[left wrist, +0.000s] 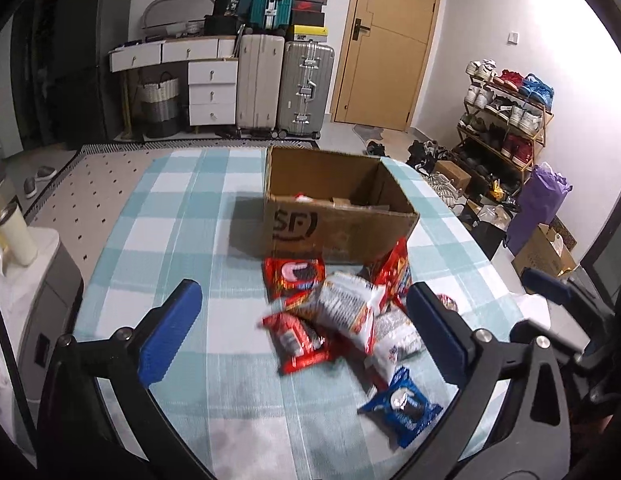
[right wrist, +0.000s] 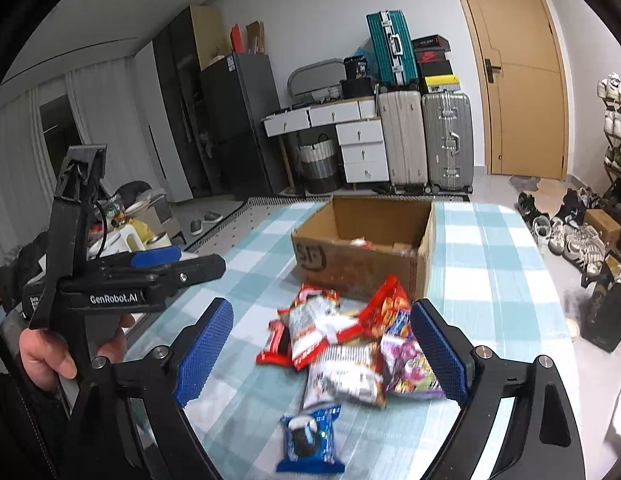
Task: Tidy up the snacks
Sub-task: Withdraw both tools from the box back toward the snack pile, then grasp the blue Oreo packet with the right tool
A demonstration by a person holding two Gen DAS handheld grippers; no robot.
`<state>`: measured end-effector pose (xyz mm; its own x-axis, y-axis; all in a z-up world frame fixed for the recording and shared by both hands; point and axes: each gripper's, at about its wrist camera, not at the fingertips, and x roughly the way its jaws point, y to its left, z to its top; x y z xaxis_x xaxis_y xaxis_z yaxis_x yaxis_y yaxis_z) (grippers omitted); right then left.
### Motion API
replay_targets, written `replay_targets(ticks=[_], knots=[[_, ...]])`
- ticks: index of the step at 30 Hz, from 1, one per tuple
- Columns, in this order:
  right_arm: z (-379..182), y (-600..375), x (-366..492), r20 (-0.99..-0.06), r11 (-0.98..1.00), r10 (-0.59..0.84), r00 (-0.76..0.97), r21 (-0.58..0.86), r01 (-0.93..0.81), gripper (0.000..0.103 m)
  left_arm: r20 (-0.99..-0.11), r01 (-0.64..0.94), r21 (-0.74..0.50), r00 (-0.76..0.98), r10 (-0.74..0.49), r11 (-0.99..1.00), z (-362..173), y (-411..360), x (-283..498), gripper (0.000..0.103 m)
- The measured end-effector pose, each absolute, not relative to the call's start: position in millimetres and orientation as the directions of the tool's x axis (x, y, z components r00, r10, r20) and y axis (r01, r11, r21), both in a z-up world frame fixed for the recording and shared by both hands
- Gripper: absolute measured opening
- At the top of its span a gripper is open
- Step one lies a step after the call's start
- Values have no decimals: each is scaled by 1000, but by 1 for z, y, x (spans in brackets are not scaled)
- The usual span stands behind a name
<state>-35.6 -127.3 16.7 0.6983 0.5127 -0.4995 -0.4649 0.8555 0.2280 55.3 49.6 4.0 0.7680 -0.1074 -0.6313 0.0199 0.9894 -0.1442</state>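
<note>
A pile of snack packs lies on the checked tablecloth in front of an open cardboard box. The pile holds red, white and purple packs, and a blue cookie pack lies nearest to me. A few packs rest inside the box. My left gripper hovers open over the pile, its pads touching nothing. My right gripper also stands open above the pile and the blue cookie pack, holding nothing. In the right wrist view a hand holds the left gripper to the left.
Behind the table stand suitcases, white drawers, a dark fridge and a wooden door. A shoe rack and loose shoes fill the floor on the right. A white flask stands left of the table.
</note>
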Motion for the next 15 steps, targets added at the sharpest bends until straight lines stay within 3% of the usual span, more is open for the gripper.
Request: replay_targets(ticks=[15], knots=[[-67, -104, -53, -638, 851, 504, 582, 254, -460, 92, -687, 2, -165, 717, -116, 986, -55, 56, 41, 102]])
